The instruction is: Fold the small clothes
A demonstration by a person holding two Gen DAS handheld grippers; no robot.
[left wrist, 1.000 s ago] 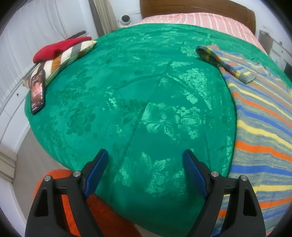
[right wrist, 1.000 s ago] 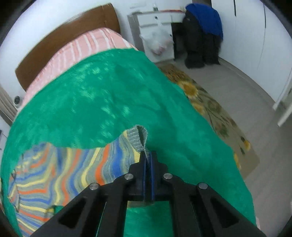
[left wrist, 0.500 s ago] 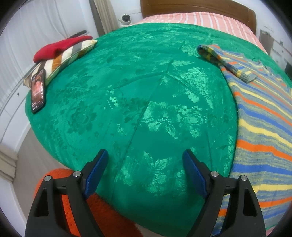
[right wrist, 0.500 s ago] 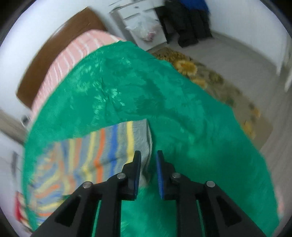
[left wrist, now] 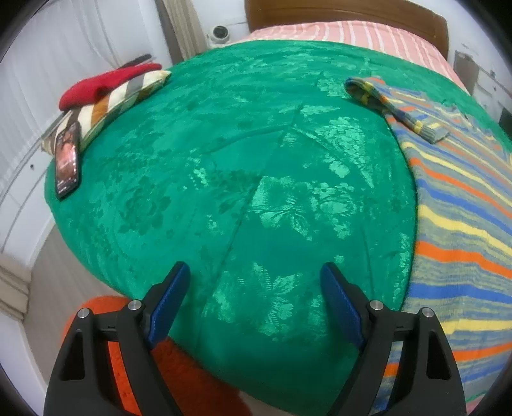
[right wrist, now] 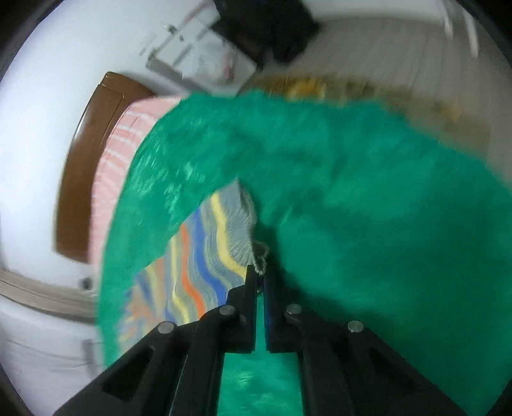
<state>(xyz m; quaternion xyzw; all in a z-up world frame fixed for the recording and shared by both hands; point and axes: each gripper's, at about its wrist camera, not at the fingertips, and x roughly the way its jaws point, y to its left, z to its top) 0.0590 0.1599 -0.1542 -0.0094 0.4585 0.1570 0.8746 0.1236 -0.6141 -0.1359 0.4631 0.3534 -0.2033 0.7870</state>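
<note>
A striped knit sweater [left wrist: 460, 224], with blue, orange, yellow and grey bands, lies on the green bedspread [left wrist: 256, 179] at the right of the left wrist view, one sleeve [left wrist: 393, 105] folded across its top. My left gripper [left wrist: 256, 281] is open and empty above the bedspread near the bed's front edge, left of the sweater. In the blurred right wrist view my right gripper [right wrist: 260, 272] is shut on the grey ribbed edge [right wrist: 260, 256] of the sweater [right wrist: 198, 256] and holds it a little off the bedspread [right wrist: 368, 208].
A phone [left wrist: 66, 160] lies at the bed's left edge beside a striped pillow [left wrist: 108, 105] with a red cloth [left wrist: 102, 84] on it. An orange rug [left wrist: 179, 377] is on the floor below. A wooden headboard [left wrist: 345, 12] stands at the far end.
My right gripper opened half a second ago and is now shut again on the sweater's grey edge, and it has swung and tilted. My left gripper has hardly moved.
</note>
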